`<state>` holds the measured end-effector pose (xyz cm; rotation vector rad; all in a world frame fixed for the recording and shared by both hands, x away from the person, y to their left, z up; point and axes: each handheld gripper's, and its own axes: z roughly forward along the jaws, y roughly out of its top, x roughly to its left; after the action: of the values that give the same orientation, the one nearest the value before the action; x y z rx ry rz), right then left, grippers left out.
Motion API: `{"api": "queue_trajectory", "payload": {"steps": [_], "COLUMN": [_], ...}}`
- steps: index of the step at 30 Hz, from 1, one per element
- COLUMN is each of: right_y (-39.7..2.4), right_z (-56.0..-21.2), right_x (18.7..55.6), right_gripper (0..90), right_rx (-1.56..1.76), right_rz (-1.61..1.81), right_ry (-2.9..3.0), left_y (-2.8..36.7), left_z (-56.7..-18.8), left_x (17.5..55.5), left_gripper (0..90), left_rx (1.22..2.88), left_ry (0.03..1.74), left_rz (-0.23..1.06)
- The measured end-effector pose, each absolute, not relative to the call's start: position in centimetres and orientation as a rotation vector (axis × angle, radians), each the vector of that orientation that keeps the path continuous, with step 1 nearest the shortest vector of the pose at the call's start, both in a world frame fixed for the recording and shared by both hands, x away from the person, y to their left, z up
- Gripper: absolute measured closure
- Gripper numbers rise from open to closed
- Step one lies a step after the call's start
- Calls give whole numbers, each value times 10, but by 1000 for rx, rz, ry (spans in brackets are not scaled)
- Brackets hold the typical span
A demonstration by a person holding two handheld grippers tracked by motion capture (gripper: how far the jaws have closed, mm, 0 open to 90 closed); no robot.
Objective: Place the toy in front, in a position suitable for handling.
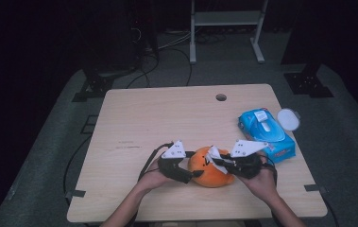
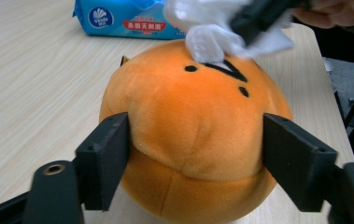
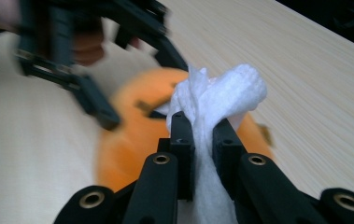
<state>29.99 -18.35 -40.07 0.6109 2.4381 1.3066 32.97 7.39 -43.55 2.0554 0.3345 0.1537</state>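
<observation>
Table carries your orange plush toy near its front edge; your left gripper squeezes the toy's sides to steady it, while your right gripper pinches a white wipe against its face for cleaning.

Right gripper at bottom centre pinches a white tissue against an orange plush; left gripper blurred at upper left.

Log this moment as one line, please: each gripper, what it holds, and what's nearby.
left gripper: shut on plush toy | right gripper: shut on white wipe, wipe on toy's face | wipe pack: right of toy | table
</observation>
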Motion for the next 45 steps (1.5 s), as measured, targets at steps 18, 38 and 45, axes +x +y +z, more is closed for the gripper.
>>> {"api": "queue_trajectory", "payload": {"steps": [18,38,45], "right_y": [-189,-188,-197], "right_z": [-410,-407,-414], "right_x": [311,311,301], "right_gripper": [813,811,812], "right_rx": [682,660,703], "right_rz": [1345,1287,1300], "right_ry": [2467,2456,2461], "left_y": [77,74,74], "left_z": [-432,-436,-427], "left_x": [328,318,321], "left_gripper": [169,317,238], "left_rx": [2030,2063,2044], "left_ry": [363,293,323], "left_rz": [94,154,101]}}
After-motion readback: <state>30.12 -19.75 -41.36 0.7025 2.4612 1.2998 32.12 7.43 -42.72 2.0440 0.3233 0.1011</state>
